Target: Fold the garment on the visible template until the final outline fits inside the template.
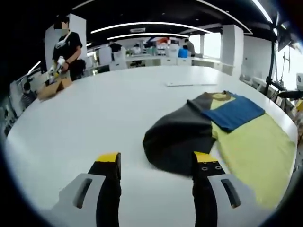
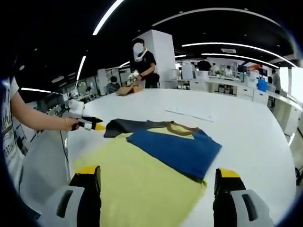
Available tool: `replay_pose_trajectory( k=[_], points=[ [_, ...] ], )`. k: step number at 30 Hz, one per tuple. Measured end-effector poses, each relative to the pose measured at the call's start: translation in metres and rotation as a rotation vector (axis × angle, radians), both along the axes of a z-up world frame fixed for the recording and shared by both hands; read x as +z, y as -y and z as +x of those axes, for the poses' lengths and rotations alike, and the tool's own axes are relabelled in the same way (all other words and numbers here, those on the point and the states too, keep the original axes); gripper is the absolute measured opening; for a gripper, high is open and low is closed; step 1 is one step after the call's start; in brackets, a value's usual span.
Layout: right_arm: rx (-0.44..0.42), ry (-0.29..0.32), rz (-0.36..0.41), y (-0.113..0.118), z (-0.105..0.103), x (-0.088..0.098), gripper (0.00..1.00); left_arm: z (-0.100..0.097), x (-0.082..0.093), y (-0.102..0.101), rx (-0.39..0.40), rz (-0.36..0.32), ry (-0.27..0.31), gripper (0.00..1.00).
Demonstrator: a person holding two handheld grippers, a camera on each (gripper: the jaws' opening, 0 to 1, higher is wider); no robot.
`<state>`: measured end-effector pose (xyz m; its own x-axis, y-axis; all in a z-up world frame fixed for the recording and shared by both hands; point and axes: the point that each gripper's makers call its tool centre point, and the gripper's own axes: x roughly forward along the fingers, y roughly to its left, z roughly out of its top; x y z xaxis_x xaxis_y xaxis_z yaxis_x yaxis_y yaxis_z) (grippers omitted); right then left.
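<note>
Yellow garment [image 2: 142, 184], edge cut off

Person in black [image 2: 143, 60] at far table edge, brown item [image 1: 53, 88] before them; white strip [image 1: 191, 84] on table.

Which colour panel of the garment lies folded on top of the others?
The blue panel: it lies over the yellow part, near the collar; the dark sleeve spreads flat on the table.

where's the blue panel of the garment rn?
The blue panel lies folded on top of the yellow section, just below the brown collar; in the left gripper view it lies right of the dark sleeve.
</note>
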<state>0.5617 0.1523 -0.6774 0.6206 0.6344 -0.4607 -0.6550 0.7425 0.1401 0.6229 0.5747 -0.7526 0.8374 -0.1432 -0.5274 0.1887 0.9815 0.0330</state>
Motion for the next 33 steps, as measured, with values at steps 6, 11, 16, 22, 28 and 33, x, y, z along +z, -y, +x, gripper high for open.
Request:
replay_pose_trajectory(
  k=[6, 11, 16, 22, 28, 33],
  points=[
    [0.004, -0.002, -0.009, 0.000, -0.006, 0.002, 0.99, 0.010, -0.002, -0.005, 0.000, 0.003, 0.005, 0.39],
    [-0.040, 0.021, 0.000, 0.007, -0.003, 0.007, 0.99, 0.016, -0.013, -0.002, 0.006, -0.028, -0.032, 0.27],
    [-0.056, 0.018, -0.002, 0.009, -0.006, 0.006, 0.99, 0.019, -0.020, 0.001, 0.000, -0.037, -0.049, 0.12],
    [-0.075, 0.016, 0.015, 0.011, -0.006, 0.005, 0.99, 0.019, -0.024, 0.001, -0.020, -0.019, -0.070, 0.00],
    [-0.076, -0.002, 0.009, 0.011, -0.008, -0.002, 0.99, 0.020, -0.019, 0.003, -0.020, -0.035, -0.060, 0.00],
    [-0.076, 0.000, 0.016, 0.009, -0.007, -0.001, 0.99, 0.022, -0.002, 0.015, -0.056, -0.045, -0.032, 0.00]
  ],
)
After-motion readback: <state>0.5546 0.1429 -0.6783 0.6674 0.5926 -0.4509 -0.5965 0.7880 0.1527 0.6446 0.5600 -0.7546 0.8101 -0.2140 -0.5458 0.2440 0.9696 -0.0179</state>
